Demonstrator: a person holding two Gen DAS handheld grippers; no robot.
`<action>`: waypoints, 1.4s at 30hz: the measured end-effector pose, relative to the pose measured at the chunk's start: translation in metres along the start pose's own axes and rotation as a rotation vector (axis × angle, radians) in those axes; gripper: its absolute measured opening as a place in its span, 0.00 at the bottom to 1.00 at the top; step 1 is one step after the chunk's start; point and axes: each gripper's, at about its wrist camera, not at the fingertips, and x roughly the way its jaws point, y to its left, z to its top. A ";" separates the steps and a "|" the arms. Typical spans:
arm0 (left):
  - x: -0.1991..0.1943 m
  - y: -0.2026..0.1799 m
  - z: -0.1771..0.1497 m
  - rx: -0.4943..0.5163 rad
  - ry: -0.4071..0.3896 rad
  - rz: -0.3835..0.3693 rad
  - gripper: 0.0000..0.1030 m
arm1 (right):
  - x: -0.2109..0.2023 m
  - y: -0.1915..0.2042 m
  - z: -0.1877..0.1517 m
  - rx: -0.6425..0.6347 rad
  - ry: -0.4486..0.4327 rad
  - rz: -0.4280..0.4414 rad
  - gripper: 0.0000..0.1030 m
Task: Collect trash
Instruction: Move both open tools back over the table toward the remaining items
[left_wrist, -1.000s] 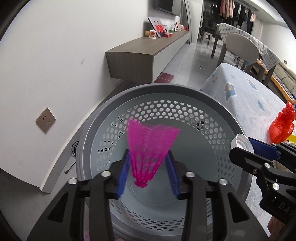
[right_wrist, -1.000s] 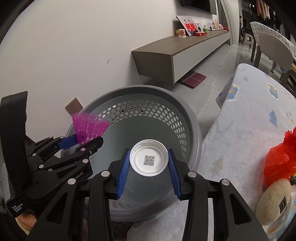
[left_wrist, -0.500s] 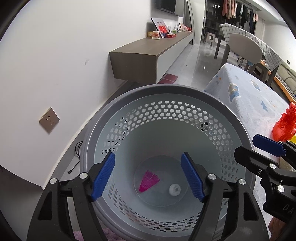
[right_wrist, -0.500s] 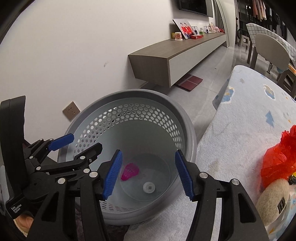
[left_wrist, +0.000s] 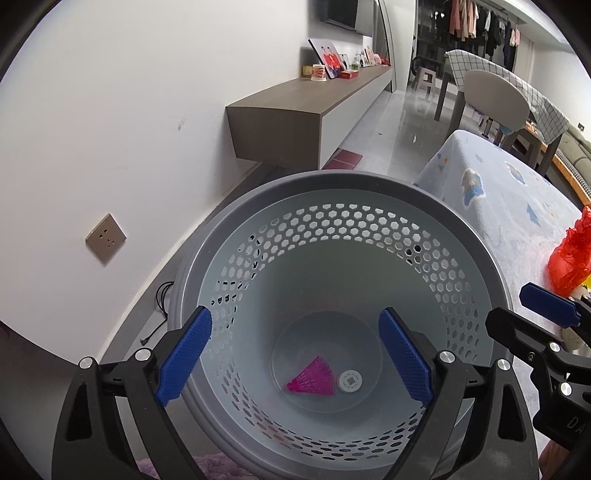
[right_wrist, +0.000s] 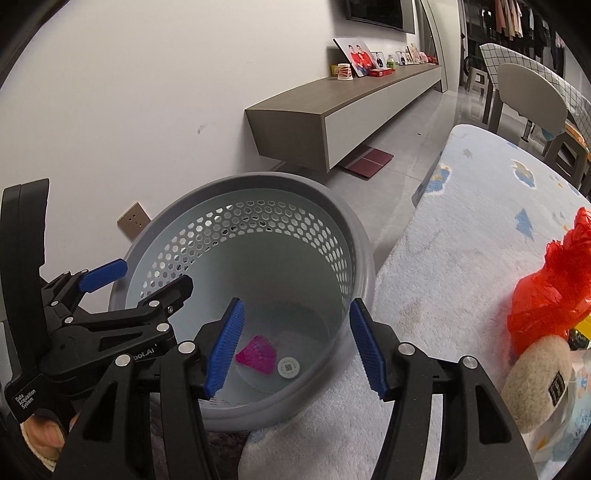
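A second ago the left gripper (left_wrist: 295, 360) pinched a pink shuttlecock (left_wrist: 314, 382) and the right gripper (right_wrist: 295, 349) a small white cap (right_wrist: 289, 366) above the basket (left_wrist: 476, 251); both pieces have since dropped and now lie on the basket's round floor. The shuttlecock is on its side toward the near edge of that floor, its skirt just beside the cap — whether the two touch I cannot tell. The cap lies flat with a printed code square facing up. The left gripper's fingers (left_wrist: 184, 360) are spread wide and are opening further at this moment, with nothing between them. The right gripper's fingers (right_wrist: 226, 349) stand apart too, less widely, and hold nothing. Both grippers hover over the near rim of the basket, tilted downward into it, the left one beside the right. The basket stands on the floor against the white wall, touching the edge of a pale patterned rug (right_wrist: 461, 240). Near the rug's right edge sits a crumpled red bag (right_wrist: 554, 291) — with a beige soft toy (right_wrist: 532, 384) just below it.
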 end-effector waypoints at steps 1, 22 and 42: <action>-0.001 0.000 0.000 0.000 -0.002 0.001 0.89 | -0.001 -0.001 -0.001 0.003 0.000 -0.001 0.55; -0.046 -0.037 -0.002 0.060 -0.069 -0.072 0.93 | -0.077 -0.048 -0.053 0.116 -0.040 -0.098 0.58; -0.099 -0.147 -0.025 0.176 -0.083 -0.216 0.93 | -0.174 -0.146 -0.129 0.329 -0.116 -0.277 0.61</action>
